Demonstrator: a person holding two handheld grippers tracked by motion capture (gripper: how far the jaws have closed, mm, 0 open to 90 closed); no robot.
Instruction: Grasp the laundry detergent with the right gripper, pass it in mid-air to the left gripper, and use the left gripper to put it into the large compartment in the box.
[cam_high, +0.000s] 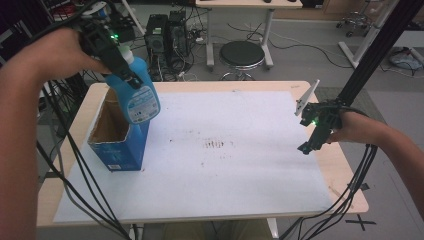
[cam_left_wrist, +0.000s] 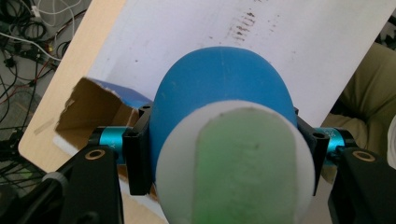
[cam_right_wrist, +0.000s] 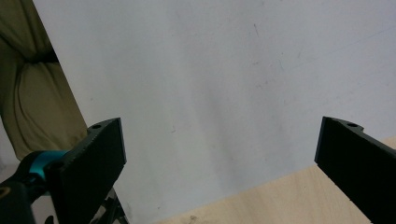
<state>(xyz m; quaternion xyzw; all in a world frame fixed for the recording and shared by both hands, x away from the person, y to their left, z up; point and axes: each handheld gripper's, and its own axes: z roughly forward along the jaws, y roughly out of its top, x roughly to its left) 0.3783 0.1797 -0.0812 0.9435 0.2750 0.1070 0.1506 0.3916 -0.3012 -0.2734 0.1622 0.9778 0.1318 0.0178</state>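
- The left gripper (cam_high: 131, 80) is clamped on a blue plastic bottle with a white cap and pale label (cam_high: 138, 95), jaws pressing its two sides.
- The bottle hangs tilted in the jaws, above the open blue cardboard box (cam_high: 119, 145) just below the gripper.
- The right gripper (cam_high: 306, 148) has its jaws spread wide, nothing between them, over the white sheet (cam_high: 225, 165) on the wooden table (cam_high: 345, 165).

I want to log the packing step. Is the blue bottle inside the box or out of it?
Out: the left gripper holds the blue bottle in the air above the open blue box.
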